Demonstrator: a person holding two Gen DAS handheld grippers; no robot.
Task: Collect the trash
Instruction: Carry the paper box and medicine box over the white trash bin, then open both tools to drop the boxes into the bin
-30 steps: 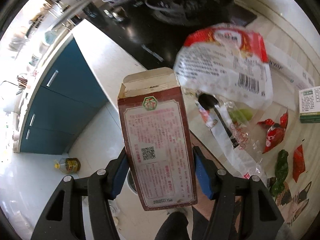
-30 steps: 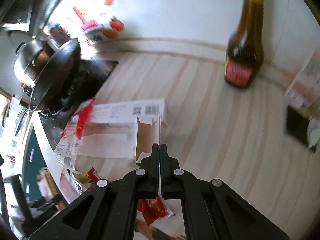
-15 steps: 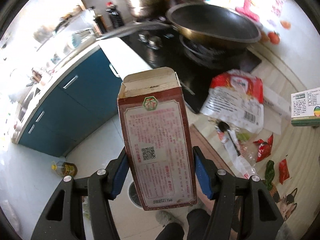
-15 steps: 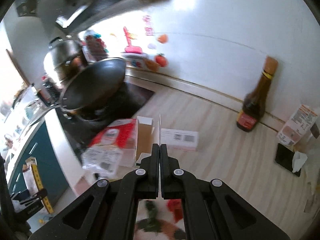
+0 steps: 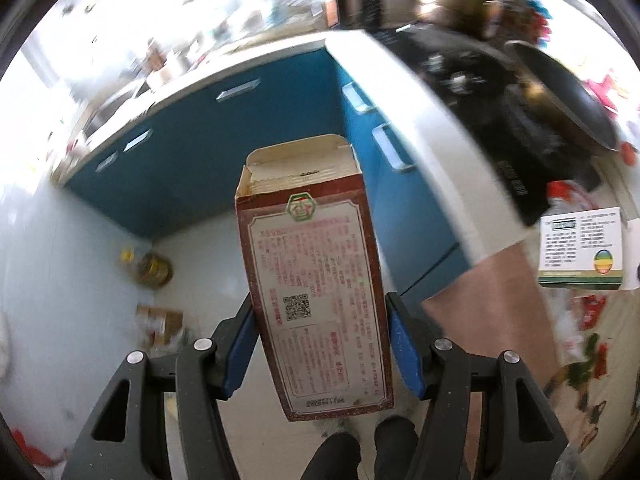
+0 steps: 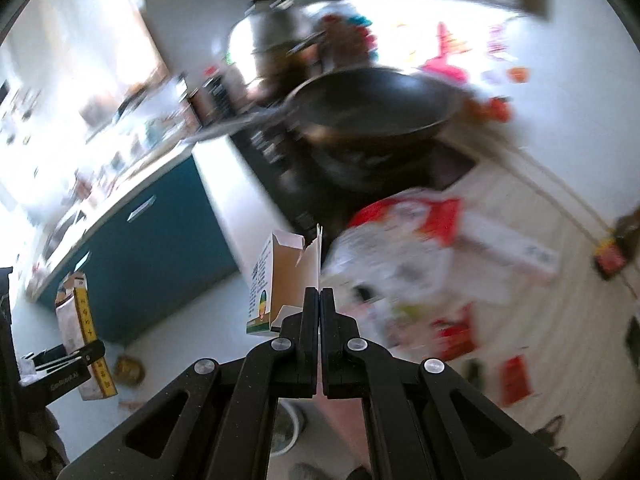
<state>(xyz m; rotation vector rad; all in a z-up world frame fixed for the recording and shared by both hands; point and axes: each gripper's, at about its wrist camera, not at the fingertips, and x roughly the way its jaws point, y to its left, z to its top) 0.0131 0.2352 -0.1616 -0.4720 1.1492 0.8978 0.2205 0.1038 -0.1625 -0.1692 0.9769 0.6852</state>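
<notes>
L jaws: left gripper (image 5: pixel 320 344) clamped on red-brown carton (image 5: pixel 314 280), blue pads pressing both side walls; carton upright, top flap open, looks empty.
R jaws: right gripper (image 6: pixel 320 312) fully closed, pinching the thin flap of a white/green carton (image 6: pixel 280 280); box hangs to the left of the fingers.
Change, L view: a second ago the countertop and its litter filled the frame behind the carton; now blue cabinets (image 5: pixel 248 152) and floor (image 5: pixel 200 264) sit behind it, worktop pushed to the right edge. Grip unchanged.
Change, R view: earlier view faced the worktop and a sauce bottle; now it swings toward cabinets and floor, pan (image 6: pixel 372 108) at top. Heavy blur.
Meaning (judged): both cartons lifted off the counter, carry-to-bin leg under way; a round rim low in R view may be the bin, can't confirm.
Left on counter: red/white bag (image 6: pixel 400 240), small red and green wrappers (image 6: pixel 516 376), so task far from done.
Writing: red-brown carton has QR code, green hexagon emblem, dense red print, unreadable. White/green carton also seen in L view at right edge: small print, round multicolour logo, unreadable. No brand legible.
</notes>
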